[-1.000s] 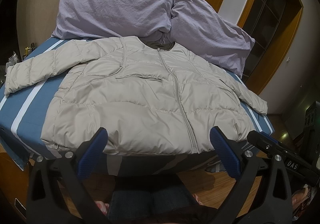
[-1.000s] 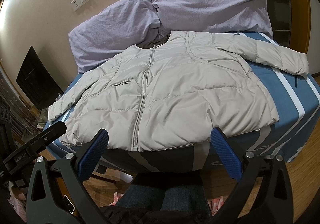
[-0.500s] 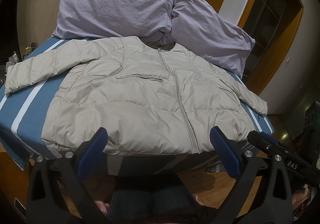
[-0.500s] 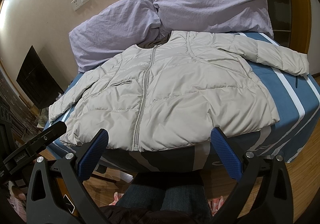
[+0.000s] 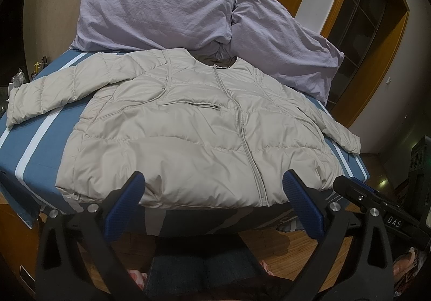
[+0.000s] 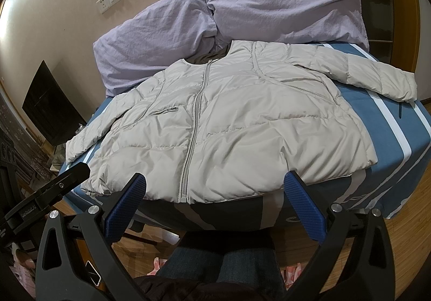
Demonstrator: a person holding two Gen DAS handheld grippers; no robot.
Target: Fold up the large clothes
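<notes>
Ahead of both grippers, lying flat on the bed [image 5: 35, 155]: jacket [image 5: 194, 134], front up, zipped closed, collar toward the two purple pillows [image 5: 161, 13], hem at the near edge. Hovering short of that hem, left gripper [image 5: 212, 204] with jaws spread wide, touching nothing, hem showing between its blue pads [image 5: 126, 201]. Hanging likewise just off the hem, right gripper [image 6: 214, 204], jaws spread, pinching nothing. Looking pale beige, puffy and quilted, with a grey zipper down the middle and a small chest pocket. Spreading outward to either side, both sleeves, lying on the blue striped sheet.
</notes>
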